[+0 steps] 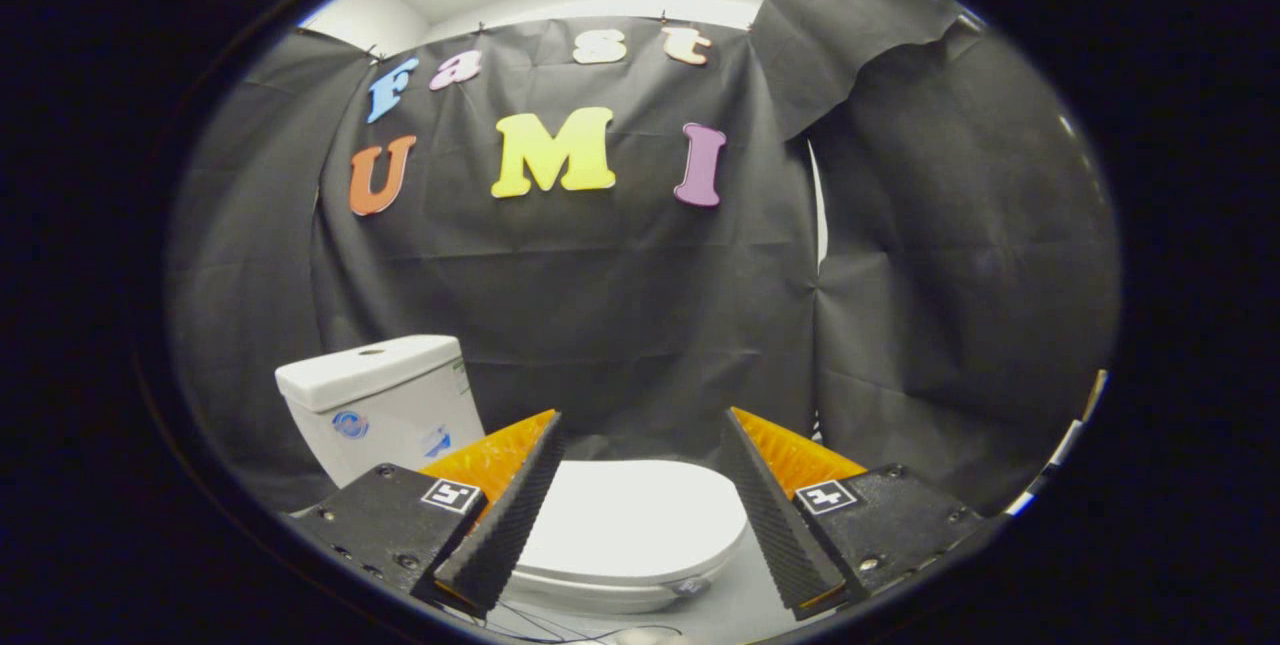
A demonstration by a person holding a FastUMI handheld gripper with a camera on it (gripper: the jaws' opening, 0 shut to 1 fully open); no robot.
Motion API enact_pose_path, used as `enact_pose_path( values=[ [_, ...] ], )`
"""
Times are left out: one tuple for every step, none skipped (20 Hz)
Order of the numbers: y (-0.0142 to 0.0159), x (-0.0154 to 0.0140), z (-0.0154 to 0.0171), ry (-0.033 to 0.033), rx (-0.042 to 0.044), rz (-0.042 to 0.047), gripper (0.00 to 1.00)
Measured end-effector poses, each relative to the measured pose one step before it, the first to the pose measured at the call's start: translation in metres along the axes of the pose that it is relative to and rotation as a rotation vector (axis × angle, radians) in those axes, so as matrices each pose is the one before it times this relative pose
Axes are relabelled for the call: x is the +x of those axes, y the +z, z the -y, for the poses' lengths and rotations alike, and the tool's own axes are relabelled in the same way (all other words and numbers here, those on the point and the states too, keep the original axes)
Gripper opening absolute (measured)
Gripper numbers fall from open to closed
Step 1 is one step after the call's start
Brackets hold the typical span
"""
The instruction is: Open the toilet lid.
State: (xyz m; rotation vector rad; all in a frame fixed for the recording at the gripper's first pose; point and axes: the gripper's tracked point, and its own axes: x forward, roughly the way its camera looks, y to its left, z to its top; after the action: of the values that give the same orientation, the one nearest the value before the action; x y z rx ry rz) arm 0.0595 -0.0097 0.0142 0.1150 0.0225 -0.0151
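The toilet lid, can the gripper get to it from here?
Probably yes. The toilet lid lies shut, just below and ahead of the gripper, whose jaws stand open and touch nothing. Nothing sits between them.

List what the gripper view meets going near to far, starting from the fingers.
Open gripper, its fingers spread apart with nothing held → closed toilet lid seen between them → toilet tank behind the lid → black cloth wall.
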Motion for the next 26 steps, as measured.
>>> enact_pose_path(
  values=[
    [0.00092, 0.00570, 0.00212, 0.00800, 0.02854, -0.00327, 0.99],
    [0.00140, 0.00578, 0.00454, 0.00129, 0.02892, -0.00326, 0.99],
    [-0.00150, 0.00669, 0.00758, -0.00530, 0.03083, -0.00540, 0.99],
    [-0.00085, 0.00539, 0.00670, -0.00376, 0.02973, -0.00482, 0.99],
    [-0.00322, 0.00434, 0.00801, -0.00943, 0.02895, -0.00599, 0.99],
    [-0.00266, 0.00466, 0.00858, -0.01105, 0.02744, -0.00674, 0.99],
    [-0.00393, 0.00574, 0.00885, -0.00932, 0.02395, -0.00620, 0.99],
    [-0.00657, 0.00582, 0.00762, -0.01176, 0.01871, -0.01492, 0.98],
    [-0.00801, 0.00417, 0.00931, -0.00979, 0.01540, -0.02037, 0.99],
    [-0.00907, 0.00622, 0.00760, -0.00814, 0.01859, -0.02212, 1.00],
    [-0.00891, 0.00404, 0.00676, -0.00549, 0.02210, -0.02332, 1.00],
    [-0.00913, 0.00394, 0.00647, -0.00151, 0.02775, -0.02318, 1.00],
    [-0.00936, 0.00623, 0.00841, -0.00761, 0.03504, -0.02300, 1.00],
    [-0.00816, 0.00605, 0.00655, -0.00349, 0.02757, -0.02508, 1.00],
    [-0.01685, 0.00546, 0.00839, -0.00786, 0.02311, -0.04117, 1.00],
    [-0.01262, 0.00481, 0.00800, -0.00705, 0.02348, -0.02701, 1.00],
    [-0.00921, 0.00507, 0.00797, -0.00588, 0.01882, -0.01768, 1.00],
    [-0.01013, 0.00479, 0.00896, -0.00969, 0.01583, -0.01870, 1.00],
    [-0.01115, 0.00425, 0.00949, -0.01361, 0.01463, -0.02157, 1.00],
    [-0.00865, 0.00473, 0.00760, -0.00796, 0.01461, -0.02054, 1.00],
    [-0.01112, 0.00356, 0.00811, -0.00279, 0.01794, -0.02395, 1.00],
    [-0.00914, 0.00196, 0.00719, -0.00486, 0.01713, -0.01591, 1.00],
    [-0.00872, 0.00407, 0.00818, -0.00649, 0.01650, -0.02096, 1.00],
    [-0.01131, 0.00527, 0.00635, -0.00725, 0.01954, -0.02801, 1.00],
    [-0.01001, 0.00350, 0.00629, -0.00111, 0.02348, -0.02917, 1.00],
    [-0.00963, 0.00247, 0.00452, 0.00055, 0.02468, -0.02746, 1.00]
  ],
)
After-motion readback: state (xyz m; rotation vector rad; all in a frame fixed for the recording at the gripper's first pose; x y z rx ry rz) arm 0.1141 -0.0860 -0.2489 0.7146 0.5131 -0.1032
